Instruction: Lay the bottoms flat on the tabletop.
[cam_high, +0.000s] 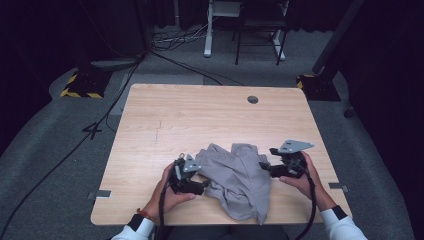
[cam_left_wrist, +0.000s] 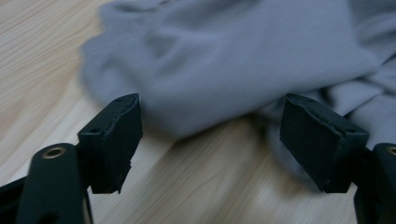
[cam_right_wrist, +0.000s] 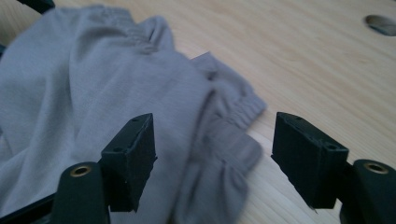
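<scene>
While a crumpled grey garment (cam_high: 239, 177) lies on the bench (cam_high: 165, 120) near its front edge, the left hand-held gripper (cam_high: 199, 181) and the right hand-held gripper (cam_high: 263, 167) flank it, one at each side. Both stand with jaws wide and nothing between the pads; the cloth lies just ahead of each pair. Such a placement probably prepares a grasp at opposite edges, so that the garment can be spread or lifted evenly.
</scene>
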